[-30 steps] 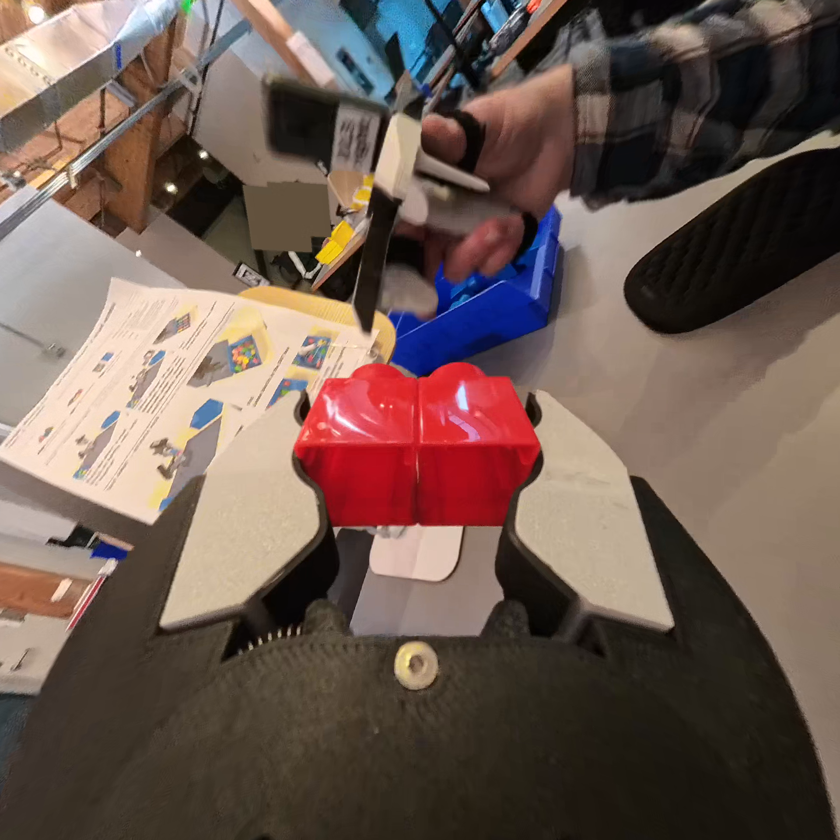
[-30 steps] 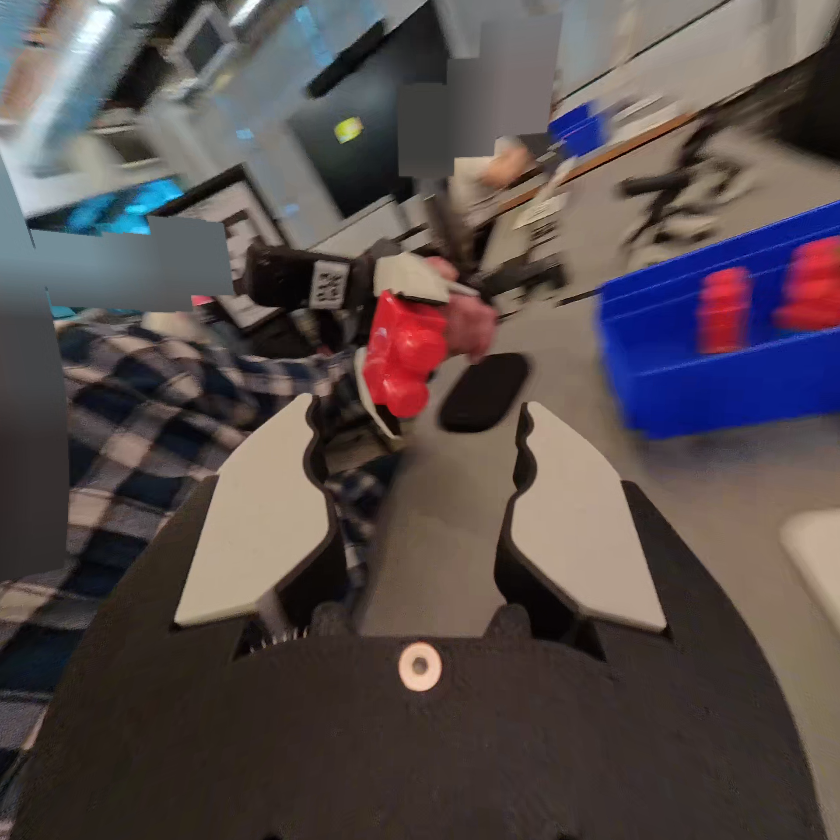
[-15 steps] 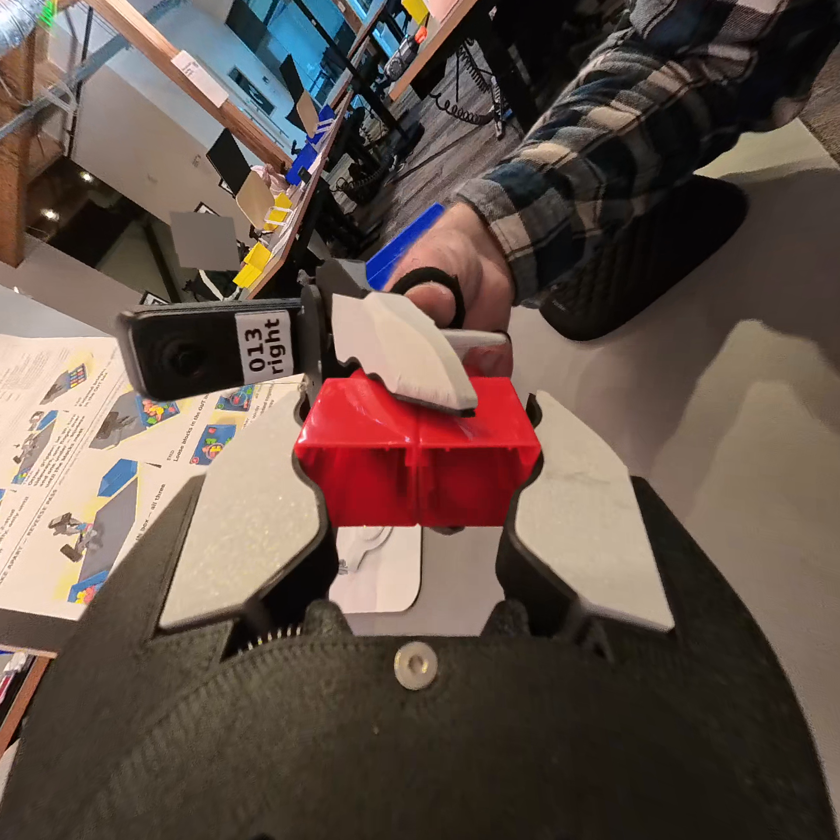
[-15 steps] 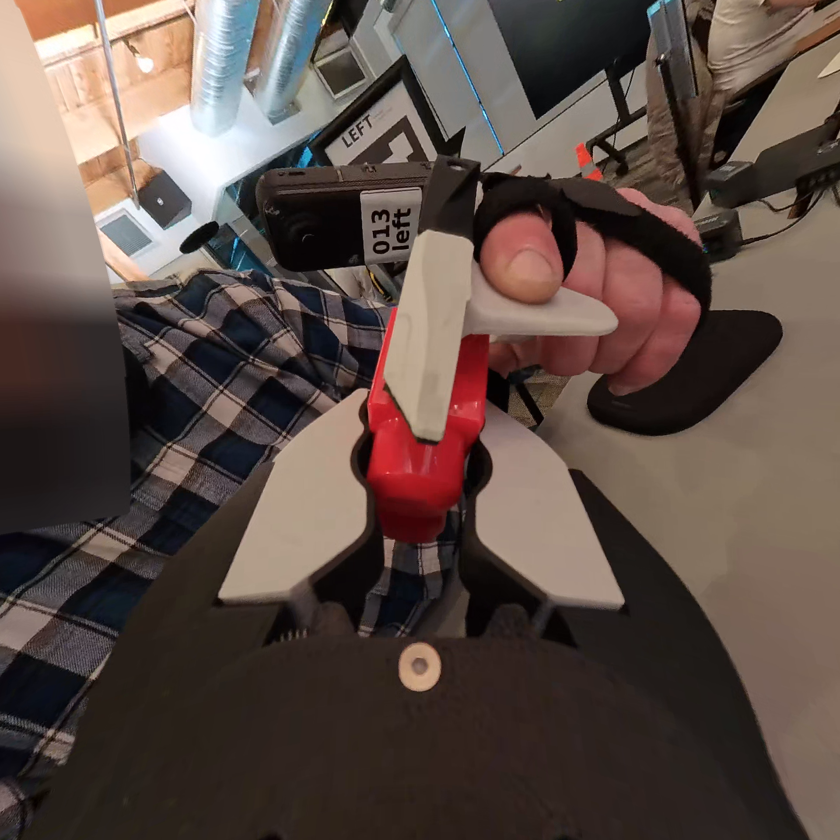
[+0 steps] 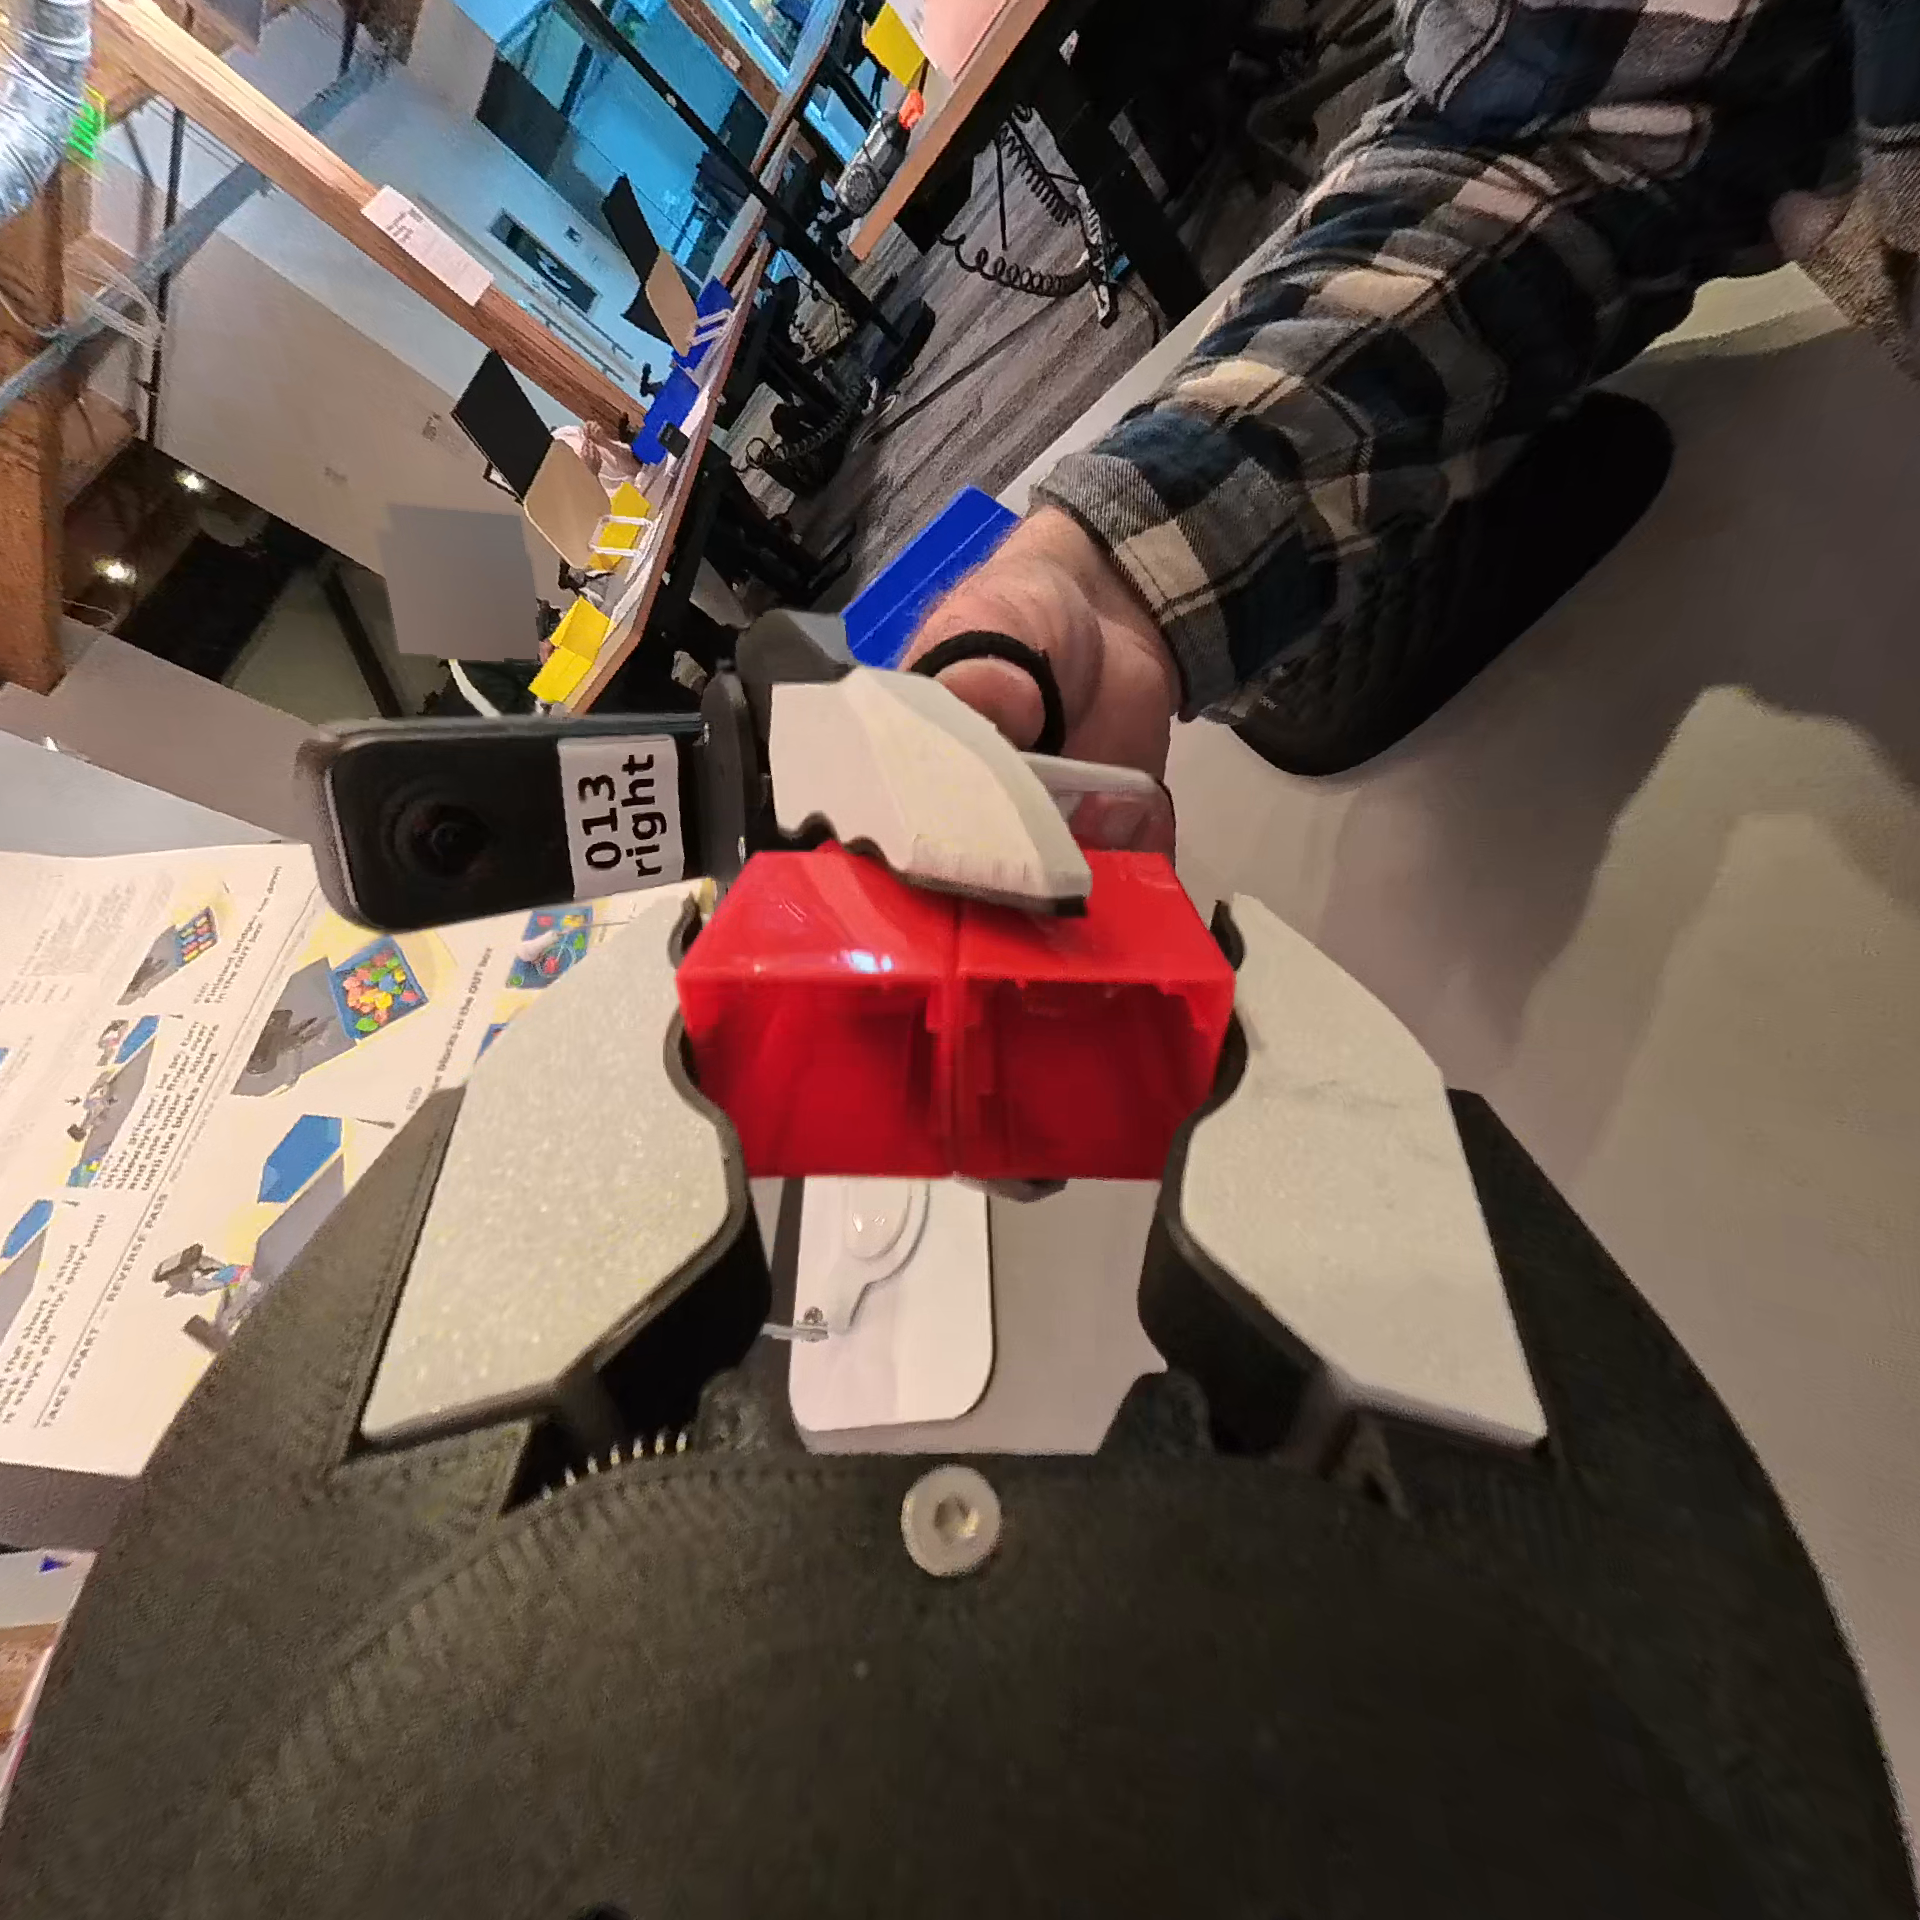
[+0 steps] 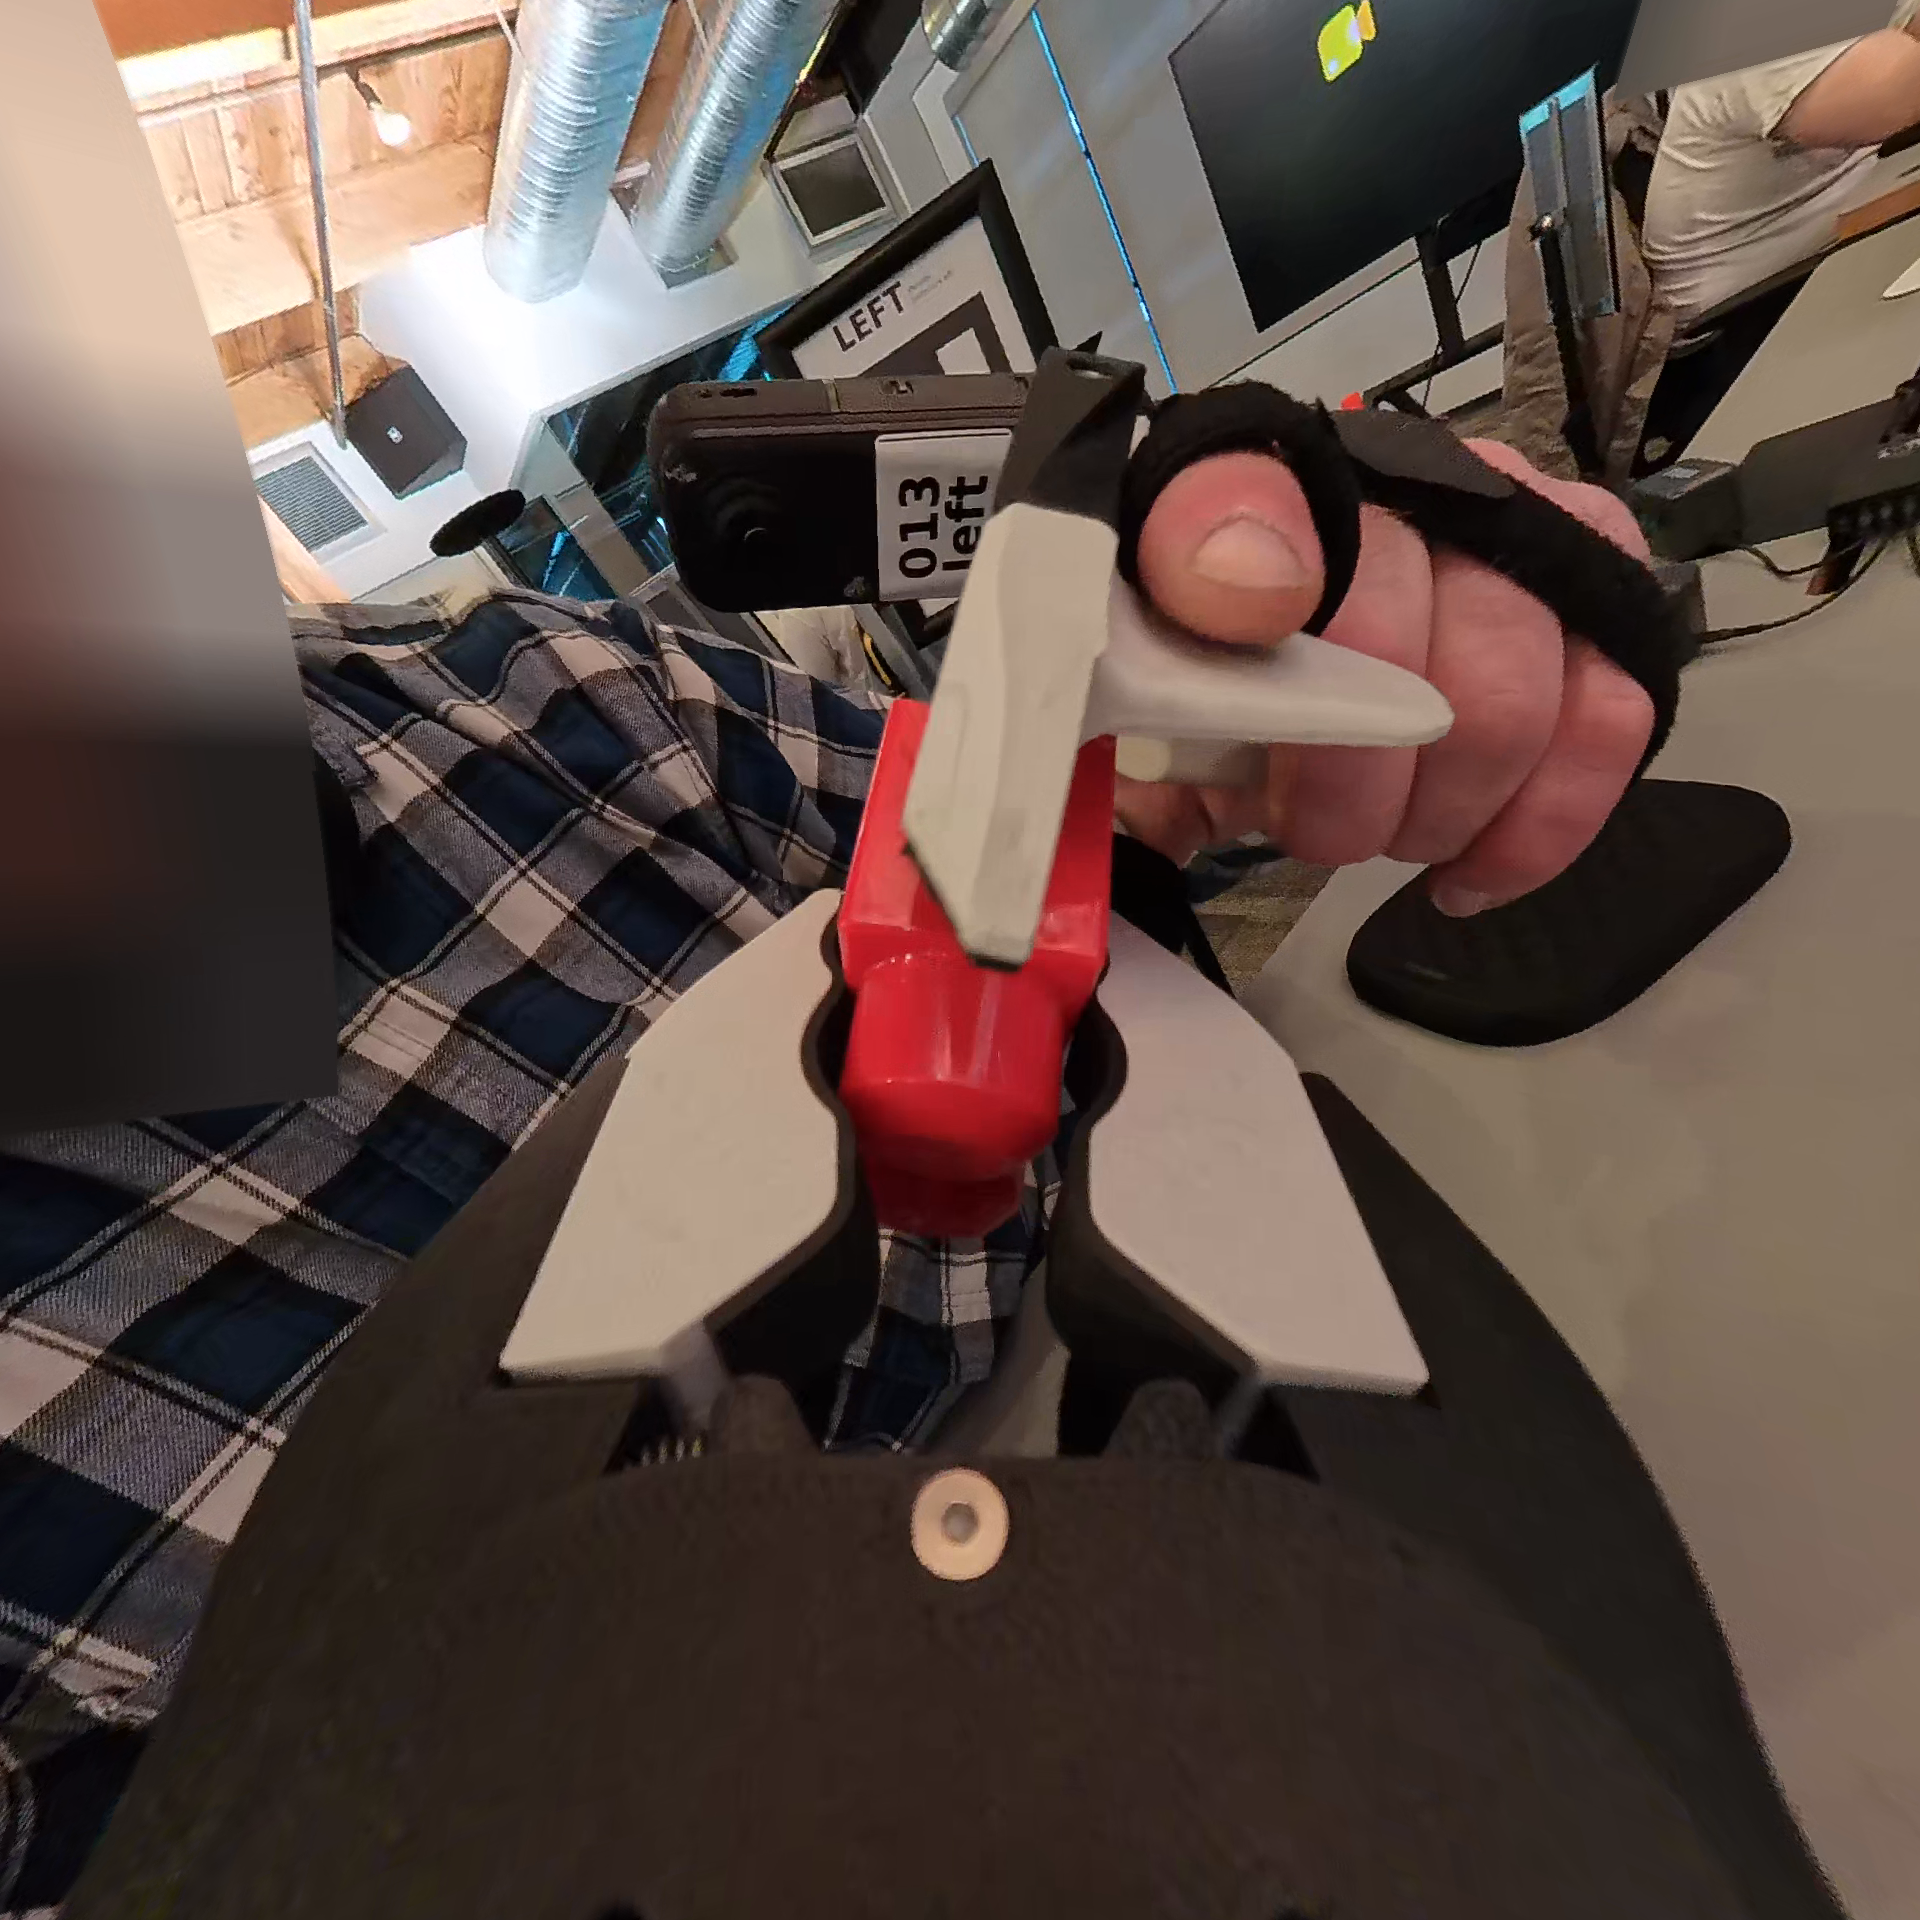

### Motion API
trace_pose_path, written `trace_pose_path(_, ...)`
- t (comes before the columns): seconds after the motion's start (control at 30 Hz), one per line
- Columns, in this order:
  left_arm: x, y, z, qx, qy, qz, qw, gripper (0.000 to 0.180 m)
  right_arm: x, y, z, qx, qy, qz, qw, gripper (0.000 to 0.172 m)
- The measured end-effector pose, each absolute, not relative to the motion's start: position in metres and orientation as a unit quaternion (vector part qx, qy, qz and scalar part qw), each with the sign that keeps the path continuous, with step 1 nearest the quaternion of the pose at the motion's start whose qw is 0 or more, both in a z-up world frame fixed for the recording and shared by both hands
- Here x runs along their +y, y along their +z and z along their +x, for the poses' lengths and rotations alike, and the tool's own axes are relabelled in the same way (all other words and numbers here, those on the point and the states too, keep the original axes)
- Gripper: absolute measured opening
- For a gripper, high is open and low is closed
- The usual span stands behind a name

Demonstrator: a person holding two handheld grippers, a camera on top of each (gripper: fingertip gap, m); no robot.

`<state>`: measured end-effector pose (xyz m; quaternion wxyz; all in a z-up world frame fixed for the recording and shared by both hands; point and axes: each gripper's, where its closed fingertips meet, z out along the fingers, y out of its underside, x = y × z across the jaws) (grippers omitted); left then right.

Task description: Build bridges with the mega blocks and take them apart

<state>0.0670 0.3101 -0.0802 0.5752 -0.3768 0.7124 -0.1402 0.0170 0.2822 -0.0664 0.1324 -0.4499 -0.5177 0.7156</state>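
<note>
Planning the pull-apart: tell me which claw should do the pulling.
Right, probably. The right claw pinches one end of the red blocks, while the left claw spans the pair's full width, better suited as the anchor.

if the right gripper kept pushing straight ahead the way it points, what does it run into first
Most likely the left gripper: its grey finger lies across the same red block that the right gripper clamps, directly ahead. The person's left hand sits just behind. Depth is hard to judge.
</note>
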Motion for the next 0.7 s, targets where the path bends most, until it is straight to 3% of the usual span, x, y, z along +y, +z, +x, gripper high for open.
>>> trace_pose_path(0.2, 0.319, -0.068, 0.051, 0.687, -0.131, -0.392, 0.598, 0.102, 0.295, -0.060, 0.032, -0.508, 0.710, -0.458, 0.167, 0.038)
trace_pose_path(0.3, 0.329, -0.061, 0.031, 0.666, -0.117, -0.411, 0.612, 0.104, 0.323, -0.058, 0.063, -0.499, 0.667, -0.499, 0.240, 0.039)
trace_pose_path(0.53, 0.349, -0.066, -0.009, 0.636, -0.087, -0.459, 0.614, 0.081, 0.454, -0.067, 0.250, -0.325, 0.452, -0.688, 0.465, 0.039)
trace_pose_path(0.67, 0.356, -0.067, -0.012, 0.625, -0.092, -0.475, 0.613, 0.078, 0.505, -0.110, 0.360, -0.198, 0.292, -0.799, 0.486, 0.040)
trace_pose_path(0.7, 0.358, -0.068, -0.012, 0.624, -0.088, -0.479, 0.611, 0.078, 0.514, -0.127, 0.381, -0.169, 0.269, -0.824, 0.469, 0.051)
